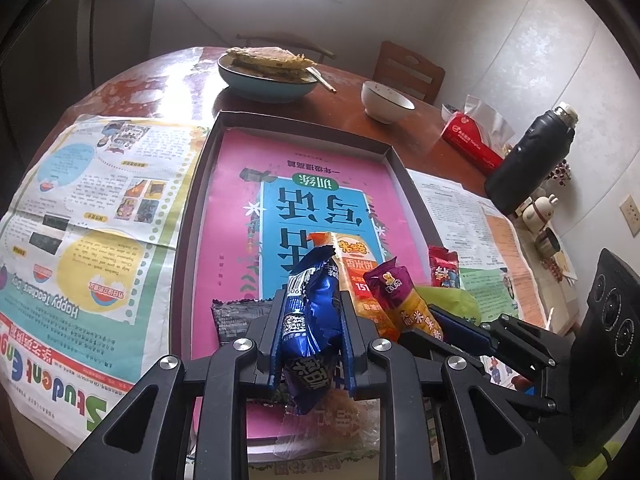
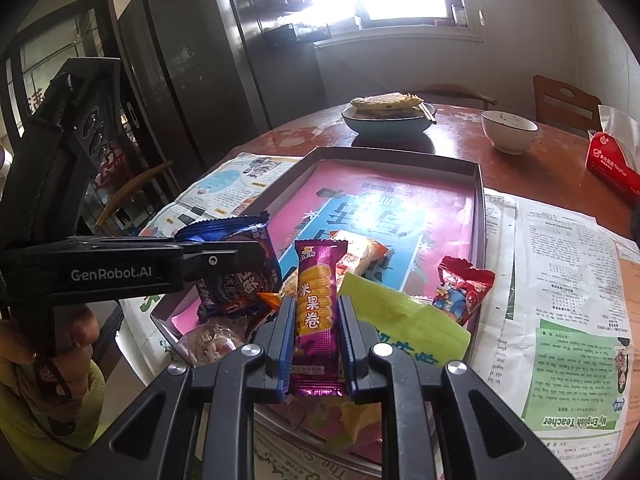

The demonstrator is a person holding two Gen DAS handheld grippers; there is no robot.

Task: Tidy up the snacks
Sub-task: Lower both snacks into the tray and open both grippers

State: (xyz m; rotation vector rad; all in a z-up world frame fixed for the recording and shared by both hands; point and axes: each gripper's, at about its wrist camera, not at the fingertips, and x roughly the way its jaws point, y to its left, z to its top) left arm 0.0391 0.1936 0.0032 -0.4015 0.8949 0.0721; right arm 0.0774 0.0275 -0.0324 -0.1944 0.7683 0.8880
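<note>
Left gripper (image 1: 310, 322): jaws pinch a blue cookie packet (image 1: 308, 320), held above the near end of the shallow box tray (image 1: 188, 208). Right gripper (image 2: 314, 336): jaws pinch a purple rice-roll packet (image 2: 316, 312), also held over the tray's near end.

The tray sits on spread newspaper (image 1: 92, 208) on a round wooden table (image 1: 420, 132); a pink-and-blue printed booklet (image 1: 304, 200) covers its floor. Loose snacks cluster at the near end of the tray: an orange packet (image 1: 356, 268), a small red packet (image 2: 464, 292), a yellow-green wrapper (image 2: 400, 316) and a dark packet (image 1: 236, 318) lying flat beside the left jaws. Whether the red packet rests on the tray's rim or just inside it cannot be told.

Far side of the table: a plate of flatbread (image 1: 268, 76), a white bowl (image 1: 386, 102), a red tissue box (image 1: 472, 142) and a black flask (image 1: 528, 160).
</note>
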